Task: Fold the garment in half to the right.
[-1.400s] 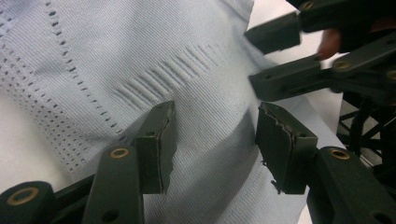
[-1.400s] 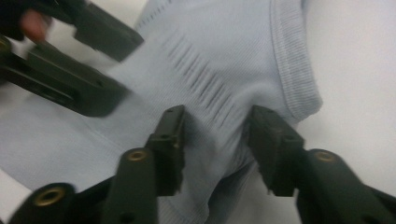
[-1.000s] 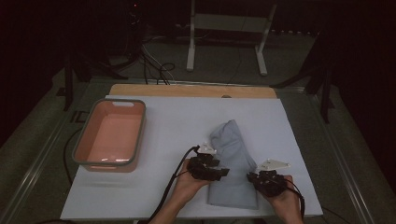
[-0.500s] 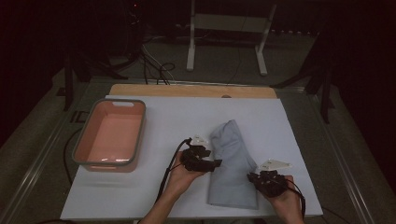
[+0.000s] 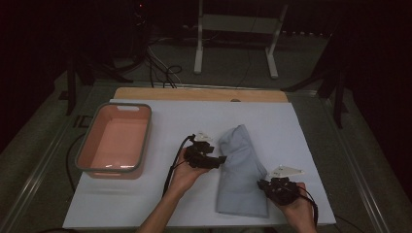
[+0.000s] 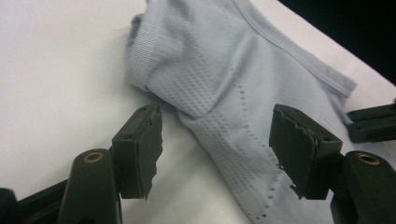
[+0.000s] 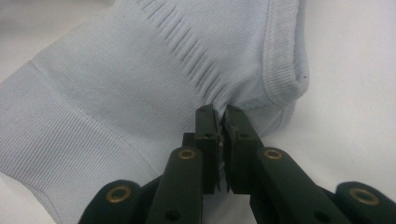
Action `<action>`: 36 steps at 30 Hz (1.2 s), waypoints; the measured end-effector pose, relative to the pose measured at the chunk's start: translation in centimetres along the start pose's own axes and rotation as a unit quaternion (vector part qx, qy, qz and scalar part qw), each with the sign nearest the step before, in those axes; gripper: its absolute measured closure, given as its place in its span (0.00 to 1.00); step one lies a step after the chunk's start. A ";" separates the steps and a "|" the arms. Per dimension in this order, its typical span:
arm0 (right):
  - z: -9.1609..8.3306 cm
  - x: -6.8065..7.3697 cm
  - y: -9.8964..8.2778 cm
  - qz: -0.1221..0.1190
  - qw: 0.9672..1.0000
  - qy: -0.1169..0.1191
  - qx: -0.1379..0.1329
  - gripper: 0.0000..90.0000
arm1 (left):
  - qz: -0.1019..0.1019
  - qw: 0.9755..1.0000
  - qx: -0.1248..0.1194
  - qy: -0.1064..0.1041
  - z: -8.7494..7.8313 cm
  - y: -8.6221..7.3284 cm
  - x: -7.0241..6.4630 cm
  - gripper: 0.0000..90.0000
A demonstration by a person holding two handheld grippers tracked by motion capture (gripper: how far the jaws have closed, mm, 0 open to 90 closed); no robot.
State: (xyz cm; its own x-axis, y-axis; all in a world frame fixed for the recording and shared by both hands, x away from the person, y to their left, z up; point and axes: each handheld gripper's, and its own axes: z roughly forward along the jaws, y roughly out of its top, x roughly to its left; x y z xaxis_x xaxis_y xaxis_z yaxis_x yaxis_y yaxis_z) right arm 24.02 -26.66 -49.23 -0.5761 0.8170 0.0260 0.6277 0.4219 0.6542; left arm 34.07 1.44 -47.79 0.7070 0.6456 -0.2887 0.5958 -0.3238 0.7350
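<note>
As its jaws spread apart, the left gripper (image 5: 219,160) drew up along the folded pale-blue garment (image 5: 241,170) lying mid-table, its hold released, while the right gripper (image 5: 262,185) pinched the cloth's near edge, suggesting another fold was being set up.

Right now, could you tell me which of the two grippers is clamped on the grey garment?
The right gripper: its fingers pinch the garment. The left gripper is open.
</note>
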 end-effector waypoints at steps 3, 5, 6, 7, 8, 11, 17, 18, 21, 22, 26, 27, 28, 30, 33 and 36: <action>0.0 0.0 0.0 -0.001 1.000 0.001 0.000 0.94 | 0.001 1.000 0.000 0.006 0.2 0.3 0.5 0.40; 0.0 0.0 0.0 0.000 1.000 0.002 0.000 0.94 | 0.001 1.000 0.000 0.009 0.4 0.5 0.8 0.40; 0.0 0.0 0.0 0.000 1.000 0.002 0.000 0.94 | -0.001 1.000 0.001 0.012 0.5 0.6 1.0 0.40; 0.0 0.0 0.0 0.000 1.000 0.002 0.000 0.94 | -0.001 1.000 0.001 0.013 0.6 0.7 1.2 0.41; 0.0 0.0 0.0 0.000 1.000 0.002 0.000 0.94 | -0.002 1.000 0.003 0.015 0.7 0.7 1.4 0.41; 0.0 0.0 0.0 -0.001 1.000 0.003 -0.001 0.94 | -0.003 1.000 0.007 0.021 1.1 1.1 1.9 0.44; 0.0 0.0 0.0 0.001 1.000 0.004 0.000 0.94 | 0.006 0.999 0.019 0.029 2.0 1.9 2.6 0.48; 0.0 0.0 0.0 0.001 1.000 0.004 0.000 0.94 | 0.006 0.999 0.020 0.030 2.3 2.1 2.8 0.49; 0.0 -0.1 0.0 0.000 1.000 0.005 -0.001 0.94 | 0.005 0.999 0.024 0.035 3.0 2.4 3.2 0.51; 0.0 -0.1 0.0 0.001 1.000 0.005 -0.001 0.94 | 0.003 0.999 0.023 0.036 3.2 2.5 3.3 0.51; 0.0 -0.1 -0.1 0.001 1.000 0.008 0.000 0.94 | -0.002 0.999 0.024 0.039 4.4 2.7 3.9 0.48; 0.0 -0.1 -0.1 0.001 1.000 0.008 0.000 0.94 | -0.002 0.999 0.025 0.037 4.7 2.7 4.0 0.47; 0.0 -0.1 -0.1 0.002 1.000 0.010 0.000 0.94 | -0.002 0.999 0.026 0.035 5.0 2.7 4.1 0.47; -0.1 -0.1 -0.1 0.004 1.000 0.011 0.001 0.94 | -0.002 0.999 0.030 0.034 5.6 2.8 4.3 0.48; -0.1 -0.1 -0.1 0.004 1.000 0.010 0.002 0.94 | 0.005 0.999 0.038 0.034 6.1 3.1 4.3 0.66; 0.0 -0.2 -0.1 -0.001 1.000 0.010 0.000 0.94 | 0.020 0.998 0.048 0.044 6.0 3.6 4.2 0.88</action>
State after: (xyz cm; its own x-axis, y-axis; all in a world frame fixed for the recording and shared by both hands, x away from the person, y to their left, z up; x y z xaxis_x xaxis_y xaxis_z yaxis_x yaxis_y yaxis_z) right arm 24.05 -26.86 -49.27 -0.5872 0.8085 0.0392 0.6266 0.4234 0.6543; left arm 41.45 -1.20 -50.06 0.6975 0.6878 -0.2010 0.6040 -0.4133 0.6814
